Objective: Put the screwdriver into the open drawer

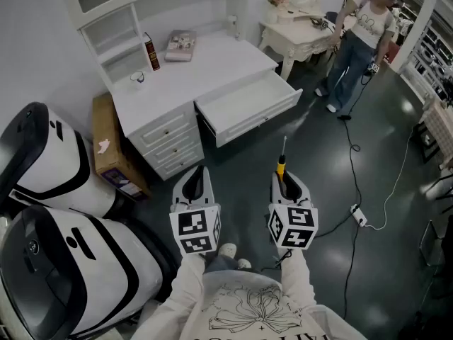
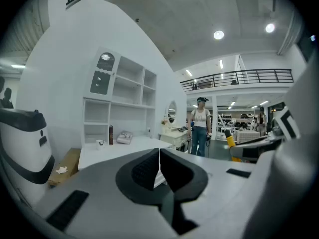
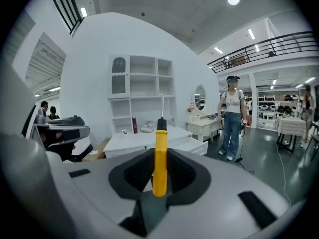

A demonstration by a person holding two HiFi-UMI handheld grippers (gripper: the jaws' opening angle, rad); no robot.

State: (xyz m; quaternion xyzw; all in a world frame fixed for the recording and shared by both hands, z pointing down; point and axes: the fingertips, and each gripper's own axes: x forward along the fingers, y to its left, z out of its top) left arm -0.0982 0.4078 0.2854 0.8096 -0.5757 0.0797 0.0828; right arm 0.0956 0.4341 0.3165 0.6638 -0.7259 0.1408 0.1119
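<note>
White desk (image 1: pixel 212 66) with a shelved hutch, far across the dark floor (image 1: pixel 382 176). On the desktop, toward the far left: a small cup (image 1: pixel 137 77), a dark red can (image 1: pixel 151 52) upright just right of it, a book (image 1: pixel 181 45) flat further right. Drawer (image 1: pixel 263 115) pulled open from the desk's right front. On the floor: a cardboard box (image 1: pixel 113 158) against the desk's left side, a crumpled white scrap (image 1: pixel 103 146) on top; two white-and-black machines (image 1: pixel 42 165) near left; a white power strip (image 1: pixel 359 216) with cables, right; a small white table (image 1: pixel 301 40) far right.
</note>
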